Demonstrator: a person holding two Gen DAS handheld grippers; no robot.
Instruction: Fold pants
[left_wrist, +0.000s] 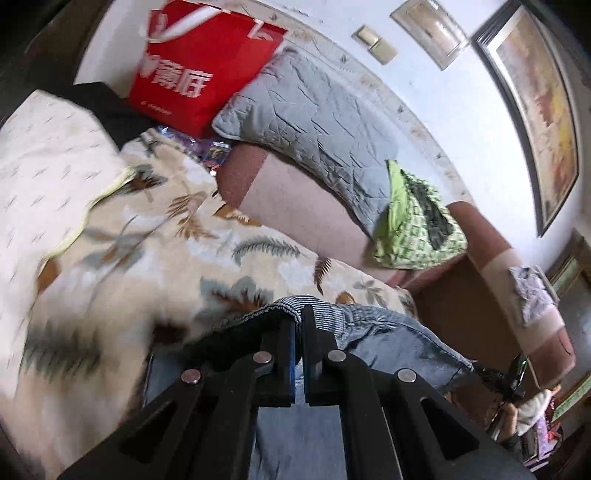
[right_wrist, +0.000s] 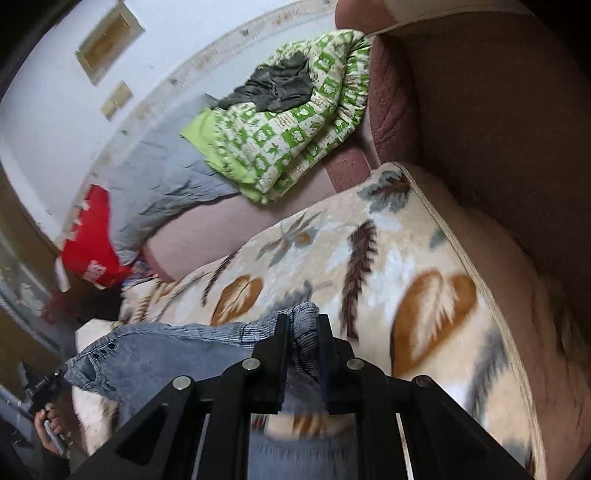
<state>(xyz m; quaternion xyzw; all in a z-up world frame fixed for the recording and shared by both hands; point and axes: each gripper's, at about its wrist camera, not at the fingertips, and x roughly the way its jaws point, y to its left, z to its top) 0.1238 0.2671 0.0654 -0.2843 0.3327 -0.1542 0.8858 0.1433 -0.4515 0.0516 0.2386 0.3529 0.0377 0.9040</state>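
Blue denim pants (left_wrist: 388, 332) with a ribbed waistband hang lifted above a leaf-patterned blanket (left_wrist: 166, 229). My left gripper (left_wrist: 299, 317) is shut on the waistband's edge, and the cloth drapes down past its fingers. In the right wrist view my right gripper (right_wrist: 303, 319) is shut on the ribbed band at the other end, with a thick fold of cloth between its pads. The pants (right_wrist: 155, 347) stretch from there to the left, toward the other gripper (right_wrist: 40, 384) held in a hand. The legs are hidden below both grippers.
The blanket (right_wrist: 369, 258) covers a brown sofa seat (right_wrist: 517, 129). On the backrest lie a grey quilted cushion (left_wrist: 314, 110), a green checked quilt (left_wrist: 417, 218) and a red bag (left_wrist: 192, 70). Framed pictures (left_wrist: 535, 103) hang on the white wall.
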